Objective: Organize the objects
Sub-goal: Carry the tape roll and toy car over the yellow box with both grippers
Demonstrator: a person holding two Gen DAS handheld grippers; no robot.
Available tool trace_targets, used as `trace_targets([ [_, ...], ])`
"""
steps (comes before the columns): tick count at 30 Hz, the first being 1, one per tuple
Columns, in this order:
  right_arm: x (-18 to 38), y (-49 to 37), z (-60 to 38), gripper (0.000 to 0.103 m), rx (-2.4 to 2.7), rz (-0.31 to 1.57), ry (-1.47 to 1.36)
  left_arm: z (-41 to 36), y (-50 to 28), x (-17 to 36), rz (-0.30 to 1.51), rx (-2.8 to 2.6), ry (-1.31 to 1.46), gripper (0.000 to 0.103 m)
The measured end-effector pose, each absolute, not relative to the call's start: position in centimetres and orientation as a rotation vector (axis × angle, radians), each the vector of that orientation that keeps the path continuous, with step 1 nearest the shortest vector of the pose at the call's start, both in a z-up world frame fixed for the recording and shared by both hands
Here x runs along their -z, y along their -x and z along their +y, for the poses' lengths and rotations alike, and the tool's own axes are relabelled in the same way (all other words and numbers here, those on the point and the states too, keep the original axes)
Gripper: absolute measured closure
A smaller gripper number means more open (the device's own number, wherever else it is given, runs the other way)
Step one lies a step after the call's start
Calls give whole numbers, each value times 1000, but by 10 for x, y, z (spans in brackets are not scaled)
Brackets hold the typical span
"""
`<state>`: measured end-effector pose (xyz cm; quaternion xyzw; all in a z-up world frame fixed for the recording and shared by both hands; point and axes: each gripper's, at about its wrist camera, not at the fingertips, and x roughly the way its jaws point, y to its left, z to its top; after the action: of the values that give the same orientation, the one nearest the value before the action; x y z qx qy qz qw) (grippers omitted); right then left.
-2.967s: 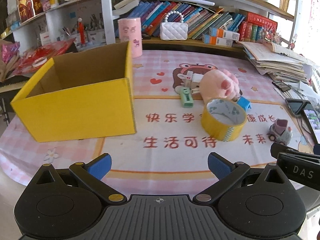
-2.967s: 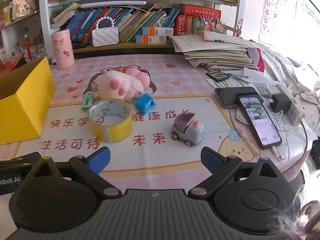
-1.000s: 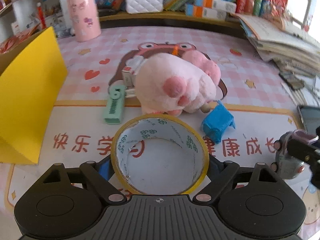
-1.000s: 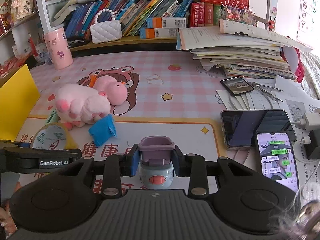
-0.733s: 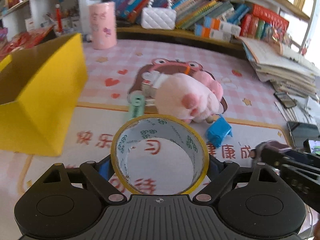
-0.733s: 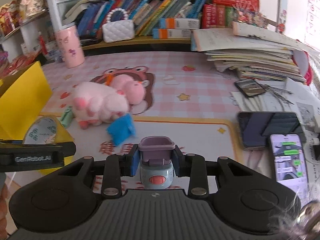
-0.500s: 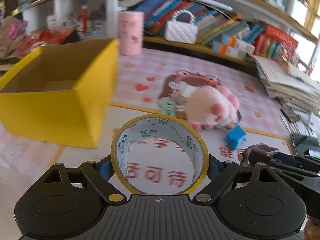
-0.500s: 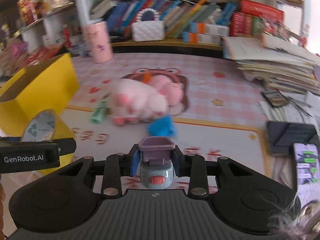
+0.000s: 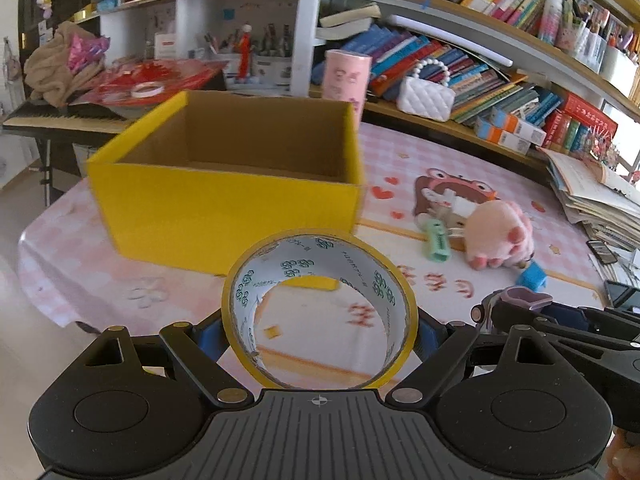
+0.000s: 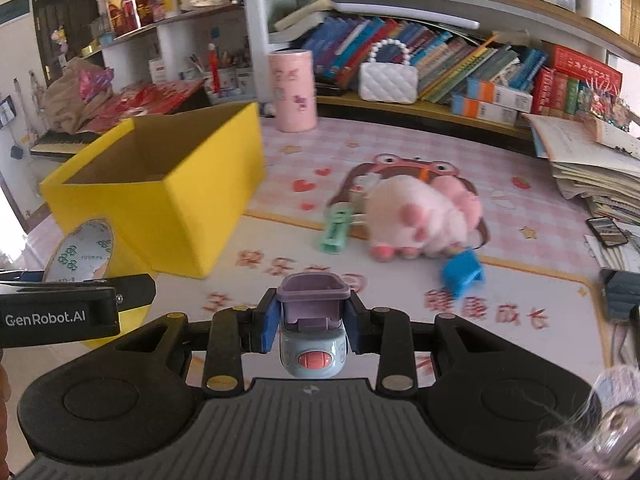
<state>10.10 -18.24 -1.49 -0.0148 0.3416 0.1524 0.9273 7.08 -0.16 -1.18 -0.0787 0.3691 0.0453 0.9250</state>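
Tape roll [image 9: 319, 308] sat clamped in the left gripper [image 9: 320, 330]; right gripper [image 10: 311, 322] clenched a toy truck [image 10: 312, 330] near the yellow box [image 9: 228, 184].

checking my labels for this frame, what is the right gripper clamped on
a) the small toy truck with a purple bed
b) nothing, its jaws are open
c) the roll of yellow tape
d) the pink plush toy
a: in the right wrist view the right gripper has its blue pads pressed on both sides of the toy truck, while the tape roll sits in the left gripper.
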Motion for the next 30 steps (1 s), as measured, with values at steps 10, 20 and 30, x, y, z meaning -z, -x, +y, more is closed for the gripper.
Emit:
trace_targets([
  [10,14,-52,-101,72,-341,713,54,71,-26,9,747,-95,177,15],
  [20,17,-16,-37,72,-373,713,46,128,7,7,729,-112,166,15],
  [30,9,-1,-4,72,-369,694,54,152,18,3,700,-94,168,15],
])
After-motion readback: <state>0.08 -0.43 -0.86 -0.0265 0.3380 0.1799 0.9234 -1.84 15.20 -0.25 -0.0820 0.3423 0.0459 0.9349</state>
